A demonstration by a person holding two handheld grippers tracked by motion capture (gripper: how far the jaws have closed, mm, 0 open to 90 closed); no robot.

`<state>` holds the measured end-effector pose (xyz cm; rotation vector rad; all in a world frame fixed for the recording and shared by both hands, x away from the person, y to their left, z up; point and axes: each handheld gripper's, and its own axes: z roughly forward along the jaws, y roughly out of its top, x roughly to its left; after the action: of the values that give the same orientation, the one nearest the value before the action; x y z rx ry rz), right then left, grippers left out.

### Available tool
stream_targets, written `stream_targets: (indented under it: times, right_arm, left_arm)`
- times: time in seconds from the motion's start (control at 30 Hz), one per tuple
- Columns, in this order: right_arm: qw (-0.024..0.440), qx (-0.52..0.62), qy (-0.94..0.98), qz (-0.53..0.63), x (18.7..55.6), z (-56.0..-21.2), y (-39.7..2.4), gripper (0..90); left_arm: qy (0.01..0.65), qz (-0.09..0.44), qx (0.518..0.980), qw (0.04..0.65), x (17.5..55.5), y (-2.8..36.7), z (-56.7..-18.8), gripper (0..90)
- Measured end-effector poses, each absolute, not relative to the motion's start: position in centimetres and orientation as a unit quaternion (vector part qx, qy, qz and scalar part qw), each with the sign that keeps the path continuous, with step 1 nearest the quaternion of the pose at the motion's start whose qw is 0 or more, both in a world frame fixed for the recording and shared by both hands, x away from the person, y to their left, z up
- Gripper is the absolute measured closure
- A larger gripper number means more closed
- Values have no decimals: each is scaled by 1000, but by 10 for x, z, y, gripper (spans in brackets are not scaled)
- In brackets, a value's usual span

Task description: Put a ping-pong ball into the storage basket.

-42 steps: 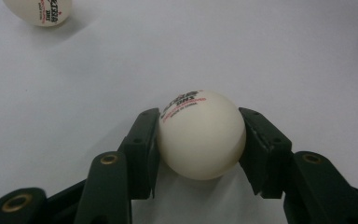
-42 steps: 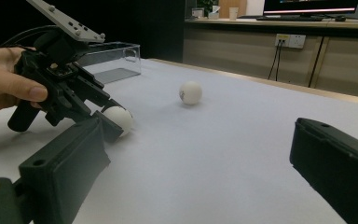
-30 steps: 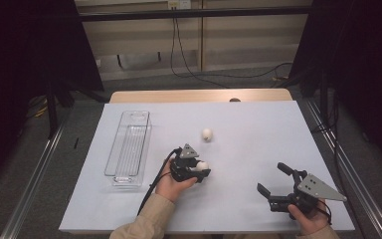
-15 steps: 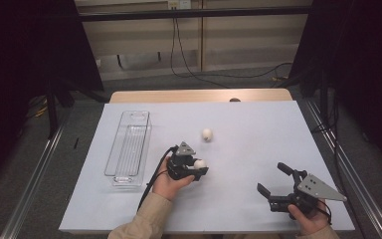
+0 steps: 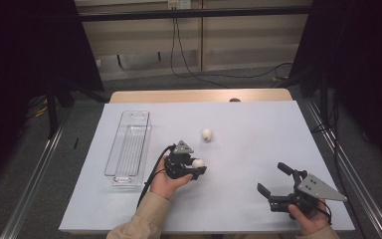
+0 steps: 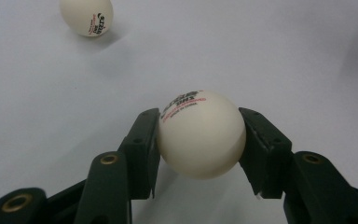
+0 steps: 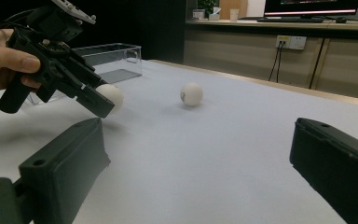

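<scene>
My left gripper is shut on a white ping-pong ball with red and black print, held just above the white table near its middle. That ball shows between the black jaws in the high view too, and in the right gripper view. A second white ball lies loose on the table farther back. My right gripper rests at the front right with its jaws wide apart and nothing between them.
A clear plastic tray stands lengthwise on the left part of the white table; it shows behind the left gripper as a clear box. Dark curtains and metal rails flank the table.
My left gripper has shifted slightly left and toward the front with the ball in it. The right gripper and the loose ball have stayed put.
</scene>
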<state>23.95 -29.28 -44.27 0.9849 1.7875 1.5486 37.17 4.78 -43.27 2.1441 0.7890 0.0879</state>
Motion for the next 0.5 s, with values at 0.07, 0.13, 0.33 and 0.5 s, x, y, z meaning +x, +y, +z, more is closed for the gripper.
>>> stream_targets:
  times: [0.07,0.13,0.33,0.5]
  right_arm:
    - [286,368,668,580,239,-443,-293,27]
    - [286,368,669,580,239,-443,-293,27]
    - [286,367,669,579,239,-443,-293,27]
    - [286,368,668,580,239,-443,-293,27]
  left_arm:
    - [316,36,852,416,372,49,-432,511]
    - [318,36,852,415,372,50,-431,511]
    - [318,38,852,415,373,52,-429,511]
    - [324,38,850,414,374,54,-428,511]
